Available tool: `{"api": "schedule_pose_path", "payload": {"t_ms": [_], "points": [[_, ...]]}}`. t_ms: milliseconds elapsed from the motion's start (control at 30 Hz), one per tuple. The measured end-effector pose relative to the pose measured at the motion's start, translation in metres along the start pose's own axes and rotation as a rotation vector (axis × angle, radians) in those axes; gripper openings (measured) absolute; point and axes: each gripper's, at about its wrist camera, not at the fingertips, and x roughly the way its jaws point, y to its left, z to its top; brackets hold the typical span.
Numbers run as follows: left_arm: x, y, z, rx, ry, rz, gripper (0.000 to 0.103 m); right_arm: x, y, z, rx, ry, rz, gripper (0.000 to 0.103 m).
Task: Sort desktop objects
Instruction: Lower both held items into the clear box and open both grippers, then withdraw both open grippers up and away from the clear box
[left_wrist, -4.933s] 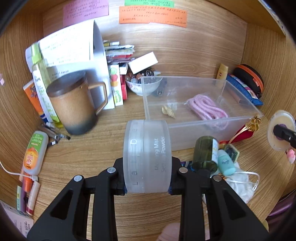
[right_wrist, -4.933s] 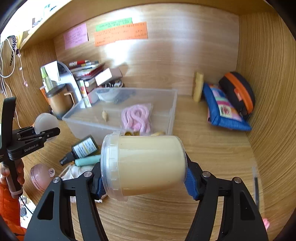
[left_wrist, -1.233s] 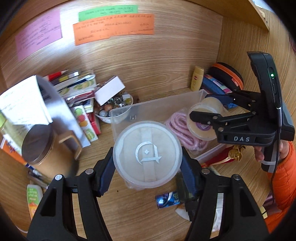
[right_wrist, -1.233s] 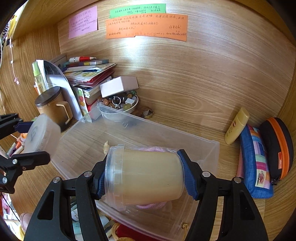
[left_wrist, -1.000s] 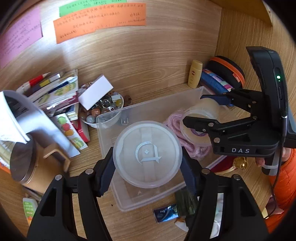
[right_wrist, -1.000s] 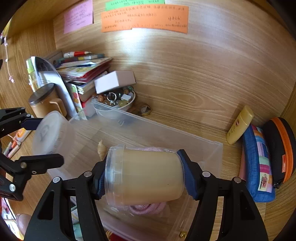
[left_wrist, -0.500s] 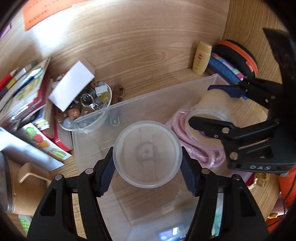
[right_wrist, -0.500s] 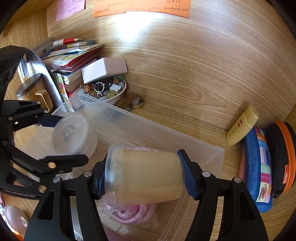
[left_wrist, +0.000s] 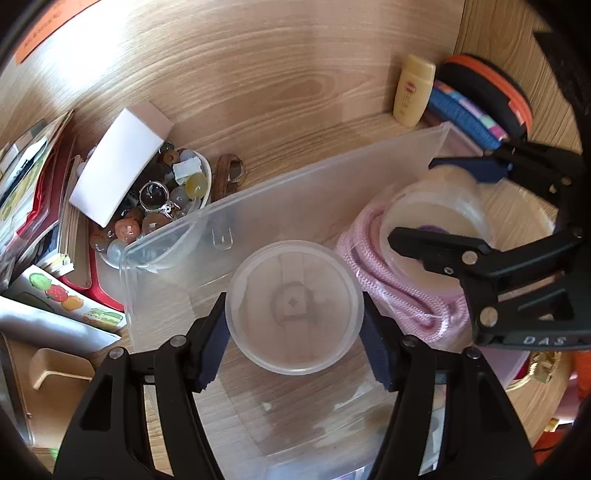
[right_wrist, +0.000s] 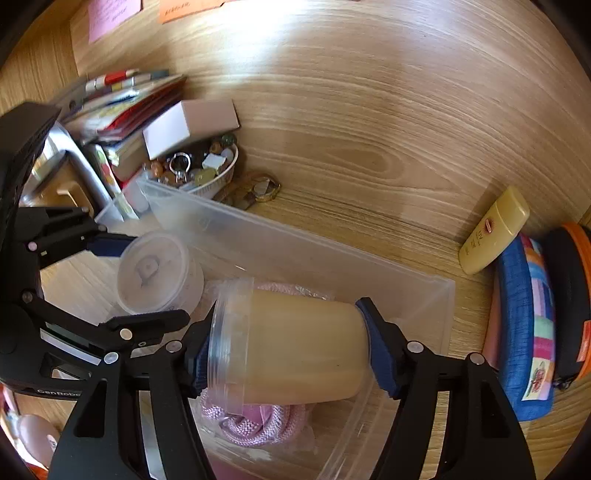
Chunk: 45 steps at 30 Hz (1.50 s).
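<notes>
My left gripper (left_wrist: 294, 332) is shut on a frosted round powder jar (left_wrist: 294, 306), low inside the clear plastic bin (left_wrist: 295, 177) at its left end. From the right wrist view the same jar (right_wrist: 155, 273) sits between the left gripper's fingers. My right gripper (right_wrist: 288, 354) has a cream-coloured jar with a clear lid (right_wrist: 303, 343) lying sideways between its pads. Its jaws are opening, the pads still touching both ends of the jar. That jar hangs slightly tilted over a pink coiled cord (right_wrist: 251, 424) in the bin's right half.
Behind the bin stand a bowl of beads (left_wrist: 159, 206) with a white box (left_wrist: 118, 177) on it, and a stack of books. A yellow bottle (right_wrist: 495, 229), a blue pouch (right_wrist: 524, 332) and a black-orange case (right_wrist: 569, 295) lie at the right. A brown mug (left_wrist: 48, 373) stands left.
Both grippers have come forward and down into the bin with their jars. The cream jar now sits lower over the pink cord and tilts a little.
</notes>
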Motion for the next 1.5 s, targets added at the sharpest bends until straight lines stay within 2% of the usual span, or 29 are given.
{"api": "schedule_pose_path", "payload": {"t_ms": [100,367,467,567,933,1067,1167,1200,1367,1433,1467,1500], "points": [[0.002,-0.003,0.0,0.016,0.015,0.019,0.064,0.0,0.005,0.001,-0.03,0.009,-0.032,0.068],[0.0,-0.005,-0.002,0.016,0.018,0.036,0.065,0.003,0.0,0.001,-0.009,0.048,-0.034,0.07],[-0.004,-0.004,-0.003,-0.001,-0.003,0.046,0.069,-0.004,0.001,-0.002,-0.007,0.013,-0.058,0.071],[-0.008,-0.002,-0.005,-0.018,-0.02,0.047,0.071,-0.012,-0.001,-0.004,0.001,-0.004,-0.047,0.079],[-0.015,-0.003,-0.009,-0.037,-0.01,0.06,0.071,-0.034,0.0,-0.007,-0.014,-0.039,-0.089,0.079],[-0.027,0.001,-0.012,-0.052,-0.027,0.064,0.071,-0.048,0.002,-0.011,-0.028,-0.076,-0.127,0.079],[-0.036,0.004,-0.017,-0.074,-0.033,0.04,0.071,-0.06,0.004,-0.016,-0.031,-0.117,-0.145,0.079],[-0.044,0.018,-0.021,-0.078,-0.038,0.036,0.072,-0.066,0.005,-0.017,-0.029,-0.126,-0.149,0.079],[-0.07,0.014,-0.029,-0.082,-0.085,0.06,0.072,-0.085,0.006,-0.024,-0.012,-0.147,-0.14,0.079],[-0.09,0.01,-0.044,-0.082,-0.104,0.067,0.072,-0.094,0.007,-0.029,-0.011,-0.158,-0.136,0.083],[-0.091,0.004,-0.042,-0.081,-0.113,0.075,0.077,-0.099,0.008,-0.032,-0.013,-0.165,-0.135,0.084],[-0.096,0.001,-0.043,-0.078,-0.125,0.082,0.088,-0.104,0.009,-0.035,-0.014,-0.176,-0.137,0.085]]}}
